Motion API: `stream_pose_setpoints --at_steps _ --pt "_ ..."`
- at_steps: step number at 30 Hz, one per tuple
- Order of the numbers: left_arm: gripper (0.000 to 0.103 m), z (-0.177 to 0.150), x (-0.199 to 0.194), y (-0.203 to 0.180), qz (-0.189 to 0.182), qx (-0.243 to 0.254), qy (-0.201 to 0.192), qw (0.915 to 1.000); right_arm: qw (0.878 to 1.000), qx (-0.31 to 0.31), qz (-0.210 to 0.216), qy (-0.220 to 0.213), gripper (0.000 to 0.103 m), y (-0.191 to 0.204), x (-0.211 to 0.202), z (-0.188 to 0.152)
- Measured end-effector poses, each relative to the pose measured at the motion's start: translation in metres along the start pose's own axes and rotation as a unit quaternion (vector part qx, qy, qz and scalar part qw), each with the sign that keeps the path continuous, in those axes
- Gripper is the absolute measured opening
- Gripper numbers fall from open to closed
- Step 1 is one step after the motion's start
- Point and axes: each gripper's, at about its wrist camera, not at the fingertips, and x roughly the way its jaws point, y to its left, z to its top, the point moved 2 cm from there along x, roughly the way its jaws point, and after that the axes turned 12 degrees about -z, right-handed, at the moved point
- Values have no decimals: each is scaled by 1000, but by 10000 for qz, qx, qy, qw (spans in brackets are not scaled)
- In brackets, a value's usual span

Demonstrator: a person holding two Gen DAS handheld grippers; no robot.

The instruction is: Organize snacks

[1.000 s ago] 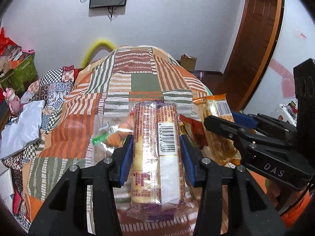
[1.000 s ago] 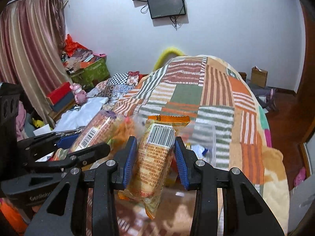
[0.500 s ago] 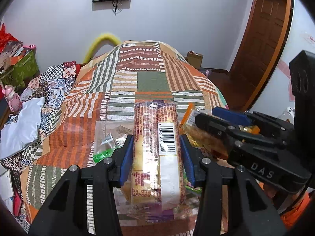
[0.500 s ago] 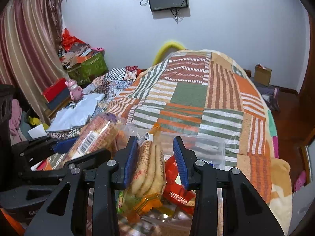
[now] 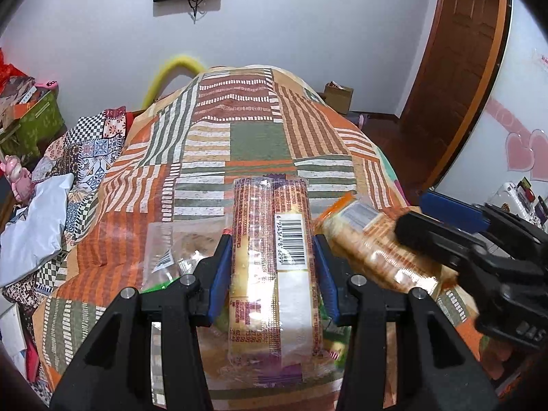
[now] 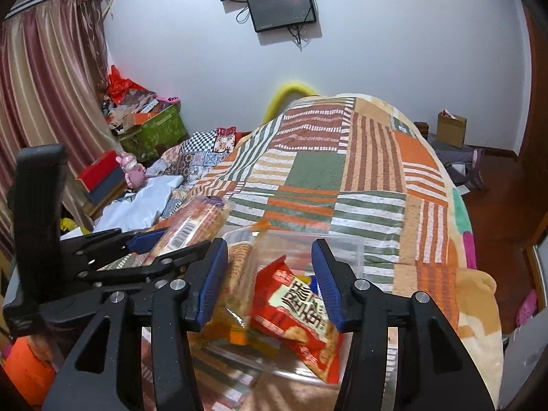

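- The left gripper (image 5: pixel 270 270) clamps a long, glossy cracker pack (image 5: pixel 272 263) above the clear bin (image 6: pixel 346 243) near the quilt's (image 6: pixel 308 171) near edge.
- The right gripper (image 6: pixel 270 281) is opening; an orange-trimmed biscuit pack (image 6: pixel 239 274) sits loose between its jaws, beside a crinkly red bag (image 6: pixel 298 311).
- Best to lower the cracker pack flat, well inside the bin, before letting go.

Even indoor light; glare on your biscuit pack (image 5: pixel 274 267); right claw (image 5: pixel 479 253) motion-blurred; fisheye bends edges, corners black.
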Motion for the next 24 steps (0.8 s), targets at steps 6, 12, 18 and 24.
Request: stream_pose_setpoints --at_steps 6,12,18,24 --pt "45 4 13 -1 97 34 76 9999 10000 11 -10 10 47 -9 -2 -6" --pt "46 5 13 1 -67 -36 132 9999 9998 -13 109 137 47 -7 7 -12" --pt "47 5 4 -3 -128 101 37 9999 9995 -187 39 253 47 2 21 -19" --pt "47 3 4 -1 -170 31 50 9998 9994 -169 46 290 47 0 20 -20"
